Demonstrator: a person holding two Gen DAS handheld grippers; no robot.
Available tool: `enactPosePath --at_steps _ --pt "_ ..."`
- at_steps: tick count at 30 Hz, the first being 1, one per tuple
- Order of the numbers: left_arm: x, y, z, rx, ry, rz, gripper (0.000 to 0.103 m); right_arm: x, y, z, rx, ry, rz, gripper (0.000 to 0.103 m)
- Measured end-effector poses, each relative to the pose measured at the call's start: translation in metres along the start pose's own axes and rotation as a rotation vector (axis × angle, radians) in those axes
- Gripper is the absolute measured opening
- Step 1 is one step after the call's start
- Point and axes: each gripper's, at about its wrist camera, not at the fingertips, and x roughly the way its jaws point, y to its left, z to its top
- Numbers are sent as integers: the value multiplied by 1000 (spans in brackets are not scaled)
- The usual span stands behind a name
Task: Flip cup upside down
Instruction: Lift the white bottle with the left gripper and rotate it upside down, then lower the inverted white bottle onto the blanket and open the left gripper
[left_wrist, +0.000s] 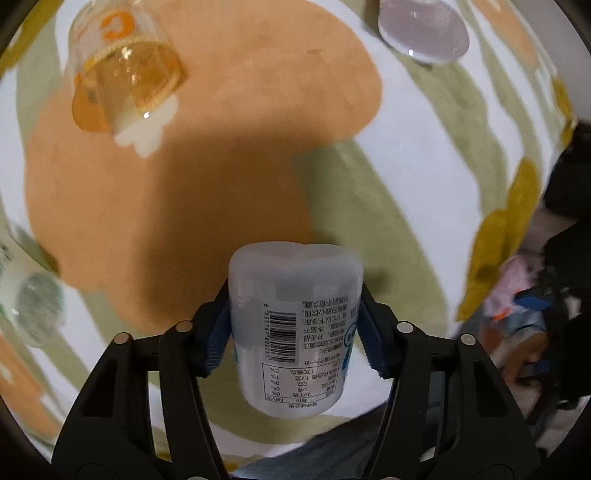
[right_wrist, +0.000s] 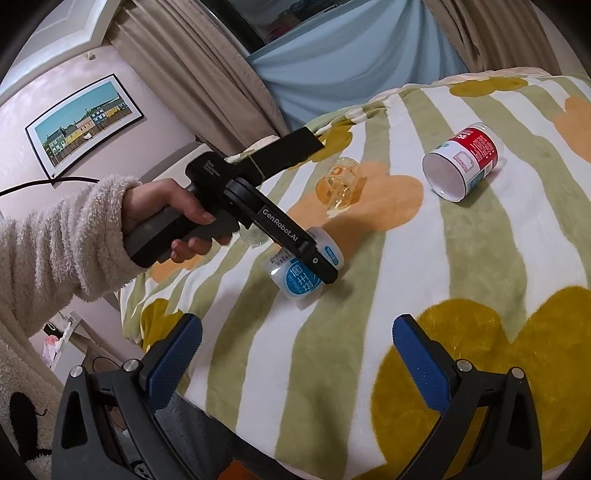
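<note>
My left gripper (left_wrist: 293, 328) is shut on a frosted white plastic cup (left_wrist: 295, 325) with a barcode and blue label. Its print reads upside down and its closed end points away from the camera. In the right wrist view the same cup (right_wrist: 303, 271) sits tilted just above the striped blanket (right_wrist: 424, 277), gripped by the left gripper (right_wrist: 317, 264), which a hand in a fluffy sleeve (right_wrist: 59, 240) holds. My right gripper (right_wrist: 295, 358) hangs open near the blanket's front edge, with nothing between its blue pads (right_wrist: 417, 365).
An amber glass cup (left_wrist: 122, 70) (right_wrist: 340, 181) lies on its side on the orange patch. A red-and-white labelled cup (right_wrist: 465, 162) lies on its side at the right. Another clear cup (left_wrist: 424, 33) shows at top. The blanket's edge drops off at the left and front.
</note>
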Motion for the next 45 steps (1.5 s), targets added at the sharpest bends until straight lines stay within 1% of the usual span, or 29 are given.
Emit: enactPosePath --at_steps 2,4,6,7,9,10,13,14,15,18,19,21,23,24,27,28,33,36,43,45 --pt "-12 6 -5 -8 -58 -16 57 0 0 0 -3 3 -4 103" --pt "-30 10 -14 5 -182 -24 57 0 2 0 -10 1 -3 103" --pt "-50 13 -28 25 -374 -43 57 0 2 0 -13 -8 10 103" --pt "-56 16 -39 16 -481 -47 57 1 2 -1 -11 -11 16 103" --pt "-60 30 -54 -39 -650 -74 57 5 1 -2 -4 -5 26 103" --pt "-54 36 -67 -88 -742 -79 57 8 1 -2 -5 5 25 103" --pt "-32 41 -98 -200 -873 -57 57 13 3 -2 -26 36 13 103" --pt "-18 31 -106 -226 -907 -66 57 14 4 -2 -34 44 11 103" --pt "-11 31 -111 -243 -940 -71 57 14 5 -2 -36 46 10 103" --pt "-5 22 -121 -240 -1057 -36 57 16 6 -2 -37 46 16 103" --pt "-6 19 -120 -232 -1083 -37 57 16 6 -2 -39 43 11 103" --pt "-1 17 -111 -220 -1101 -41 57 17 8 -1 -44 41 0 103" --pt "4 14 -106 -218 -1080 -26 57 18 8 -1 -42 38 1 103" --pt "8 15 -103 -227 -1054 -25 57 18 9 -1 -41 38 3 103" --pt "8 16 -114 -240 -1028 -50 57 18 11 -1 -52 42 2 103" --pt "8 17 -116 -248 -1008 -56 57 18 12 -1 -55 44 3 103" --pt "3 13 -125 -273 -948 -40 57 24 14 -5 -54 62 12 103" --pt "2 7 -123 -247 -931 2 57 26 17 -7 -60 66 11 103" --pt "6 -16 -109 -157 -866 159 57 24 23 -8 -75 68 -12 103" --pt "7 -20 -108 -141 -862 181 57 24 22 -9 -71 68 -12 103"
